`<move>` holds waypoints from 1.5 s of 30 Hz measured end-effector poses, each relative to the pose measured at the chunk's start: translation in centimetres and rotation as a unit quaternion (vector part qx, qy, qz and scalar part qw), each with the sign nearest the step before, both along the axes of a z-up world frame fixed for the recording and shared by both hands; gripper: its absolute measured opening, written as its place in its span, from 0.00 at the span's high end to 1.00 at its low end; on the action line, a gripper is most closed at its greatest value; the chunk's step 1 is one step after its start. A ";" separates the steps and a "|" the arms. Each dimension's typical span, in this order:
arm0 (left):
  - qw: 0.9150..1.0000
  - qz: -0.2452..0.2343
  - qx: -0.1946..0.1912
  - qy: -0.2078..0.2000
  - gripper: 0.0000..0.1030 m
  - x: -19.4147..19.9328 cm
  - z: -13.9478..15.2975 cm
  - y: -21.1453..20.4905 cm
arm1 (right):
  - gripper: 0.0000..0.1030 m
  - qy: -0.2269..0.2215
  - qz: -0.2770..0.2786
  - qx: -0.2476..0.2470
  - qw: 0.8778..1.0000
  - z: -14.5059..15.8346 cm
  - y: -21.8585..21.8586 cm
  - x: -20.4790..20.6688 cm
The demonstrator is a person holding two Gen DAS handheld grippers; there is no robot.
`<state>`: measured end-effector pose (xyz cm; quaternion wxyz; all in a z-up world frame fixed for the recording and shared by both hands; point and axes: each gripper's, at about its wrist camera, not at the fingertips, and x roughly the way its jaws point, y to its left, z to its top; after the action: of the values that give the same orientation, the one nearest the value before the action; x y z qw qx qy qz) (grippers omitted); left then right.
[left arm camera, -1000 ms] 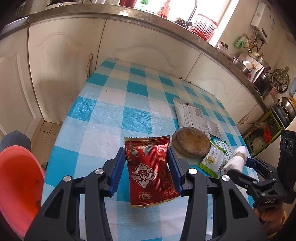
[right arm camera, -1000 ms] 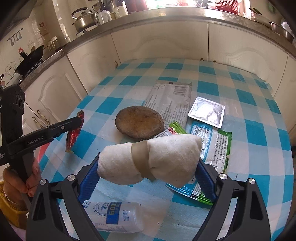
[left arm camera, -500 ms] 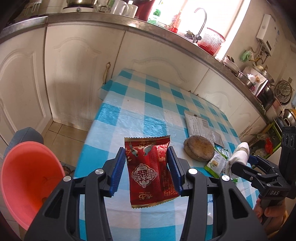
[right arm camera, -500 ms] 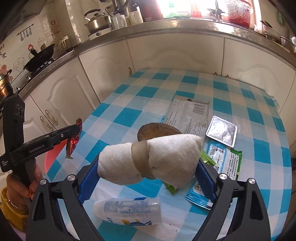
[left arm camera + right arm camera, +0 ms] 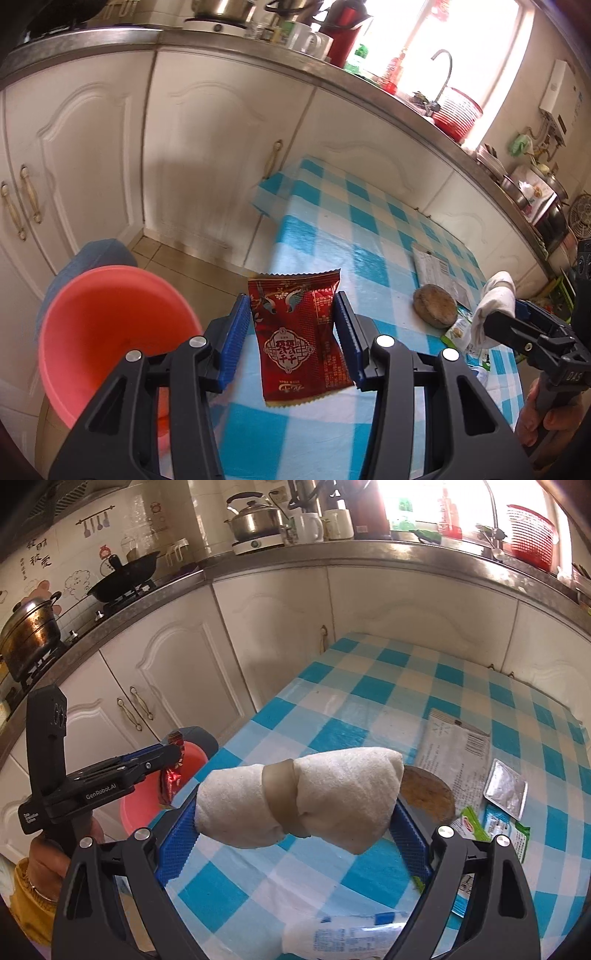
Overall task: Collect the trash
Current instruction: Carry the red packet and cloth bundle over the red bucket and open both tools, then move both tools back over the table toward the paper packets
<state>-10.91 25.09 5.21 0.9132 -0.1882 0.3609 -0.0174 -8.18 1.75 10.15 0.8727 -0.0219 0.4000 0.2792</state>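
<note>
I'm gripping a red snack packet [image 5: 301, 334] in my left gripper [image 5: 293, 338] at frame centre, the pink bin [image 5: 107, 332] lower left. My right gripper [image 5: 295, 821] is clamping a rolled white cloth [image 5: 299, 803]; wrappers [image 5: 456, 753] are lying right, on the far checkered table [image 5: 369, 686].

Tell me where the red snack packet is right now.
The red packet is clamped in the left gripper, held in the air at the table's left edge, with the pink bin just to its left.
</note>
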 end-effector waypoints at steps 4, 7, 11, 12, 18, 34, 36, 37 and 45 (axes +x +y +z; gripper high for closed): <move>0.999 0.036 0.000 0.002 0.54 -1.4 -0.2 2.7 | 0.12 -0.005 0.036 -0.002 0.999 0.6 3.3 -0.3; 0.998 0.064 0.001 0.004 0.54 -2.5 -0.4 4.9 | 0.12 -0.006 0.066 -0.008 0.998 0.7 6.2 -0.5; 0.995 0.102 0.002 0.011 0.54 -3.8 -1.1 7.9 | 0.12 -0.004 0.111 -0.017 0.994 0.3 10.4 -0.9; 0.994 0.109 0.001 0.014 0.54 -4.1 -1.3 8.5 | 0.12 -0.004 0.122 -0.021 0.992 0.2 11.4 -1.1; 0.989 0.148 -0.009 0.030 0.54 -5.3 -3.2 11.6 | 0.12 -0.004 0.181 -0.039 0.983 -1.2 17.3 -1.5; 0.975 0.205 -0.043 0.075 0.20 -6.0 -8.4 16.3 | 0.09 0.035 0.204 -0.048 0.977 -6.2 22.8 0.2; 0.973 0.210 -0.051 0.078 0.20 -6.3 -8.6 16.6 | 0.09 0.041 0.204 -0.040 0.977 -6.1 22.7 0.3; 0.973 0.212 -0.051 0.077 0.20 -6.4 -8.6 16.6 | 0.09 0.040 0.202 -0.035 0.978 -6.0 22.6 0.3; 0.971 0.223 -0.047 0.078 0.18 -7.2 -8.7 16.9 | 0.08 0.031 0.183 0.005 0.983 -4.1 21.4 0.4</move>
<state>-18.14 42.04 -3.46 0.8535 -0.3071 0.3786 0.1841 -7.76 23.16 6.05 0.7941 -0.0815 0.4144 0.4371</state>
